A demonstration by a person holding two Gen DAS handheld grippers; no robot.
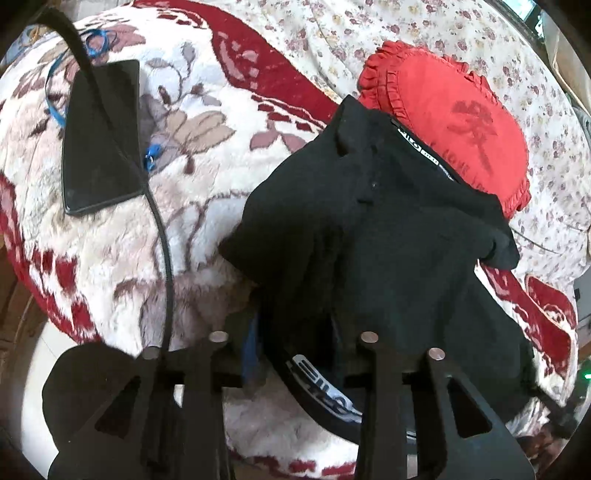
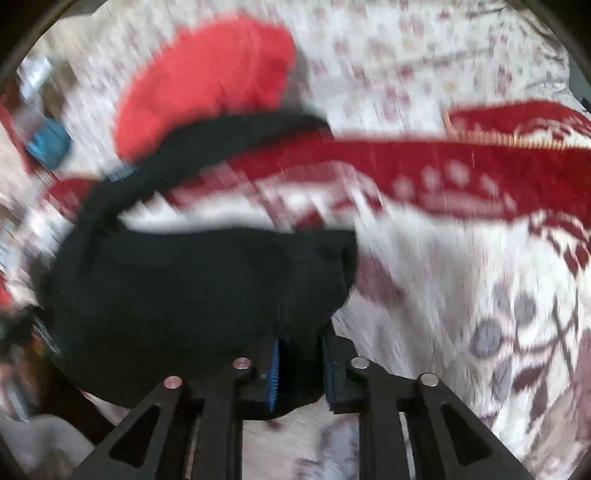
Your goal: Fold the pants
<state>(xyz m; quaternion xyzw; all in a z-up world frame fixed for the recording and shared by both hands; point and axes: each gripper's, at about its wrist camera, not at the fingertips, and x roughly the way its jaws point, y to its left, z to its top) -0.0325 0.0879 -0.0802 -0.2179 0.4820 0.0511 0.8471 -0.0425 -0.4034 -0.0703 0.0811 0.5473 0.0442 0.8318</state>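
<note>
The black pants [image 1: 369, 229] hang bunched above a fleecy white and red blanket [image 1: 192, 177]. A waistband with white lettering [image 1: 321, 387] curves low between my fingers. My left gripper [image 1: 291, 343] is shut on a fold of the black cloth, with one blue pad [image 1: 251, 354] showing beside it. In the blurred right wrist view the pants [image 2: 177, 295] drape to the left. My right gripper [image 2: 301, 369] is shut on a thick pinch of the cloth between its blue pads [image 2: 275, 373]. A strip of the pants stretches up towards the cushion.
A red frilled cushion [image 1: 450, 122] [image 2: 199, 81] lies just behind the pants on a floral sheet [image 1: 369, 33]. A black phone [image 1: 99, 136], a black cable [image 1: 162, 240] and a blue cord [image 1: 55, 107] rest on the blanket at the left. Pale floor [image 1: 37, 350] shows past the bed's edge.
</note>
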